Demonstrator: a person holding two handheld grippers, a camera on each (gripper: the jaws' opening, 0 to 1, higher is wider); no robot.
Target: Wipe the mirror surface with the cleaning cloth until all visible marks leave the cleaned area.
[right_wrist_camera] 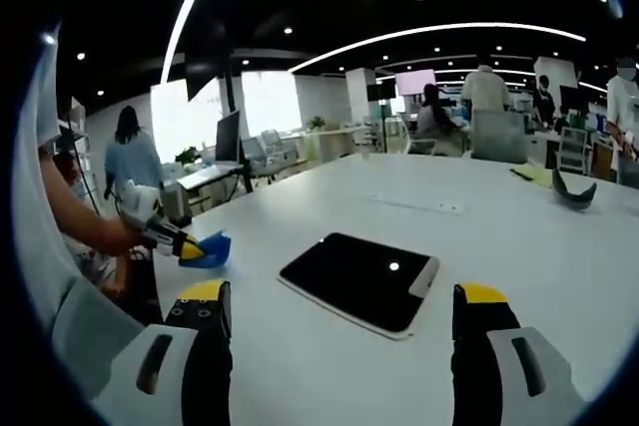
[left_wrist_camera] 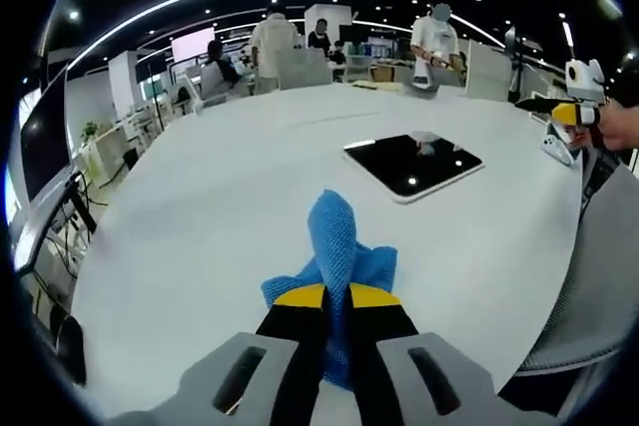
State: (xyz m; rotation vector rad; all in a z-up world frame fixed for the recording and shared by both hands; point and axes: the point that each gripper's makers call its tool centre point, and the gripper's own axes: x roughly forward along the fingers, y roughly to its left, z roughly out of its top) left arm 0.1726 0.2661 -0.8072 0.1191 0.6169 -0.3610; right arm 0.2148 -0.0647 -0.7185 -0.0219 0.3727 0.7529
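Left claw [left_wrist_camera: 335, 298]: jaws clamped on the blue cloth [left_wrist_camera: 337, 246], which bunches up and forward between the yellow tips. In the left gripper view the cloth is held above the white desk [left_wrist_camera: 200, 216], near its front edge, not yet in contact with the mirror [left_wrist_camera: 412, 165].

Right claw [right_wrist_camera: 339, 311]: jaws wide apart, holding nothing, hovering above the desk with the mirror just ahead between the tips.

Mirror: a dark, flat rectangular slab lying flat on the desk, well apart from the cloth. Ceiling lights reflect in it as bright spots. I cannot tell from either view which marks are real and which are reflections.

Judged status: wiping not yet begun; the cloth needs to travel across to the glass.

Risks from here:
- Mirror lies loose on a smooth desk. A sideways stroke may slide it instead of cleaning it, as the right claw is not steadying it.
- Cloth is gripped at one end with a narrow peak protruding. Pressing low could bring the hard tips onto the glass and scratch it.
- Reflections may be taken for marks, or marks missed, so stopping could be mistimed.
- A loose hold could drop the cloth mid-stroke.
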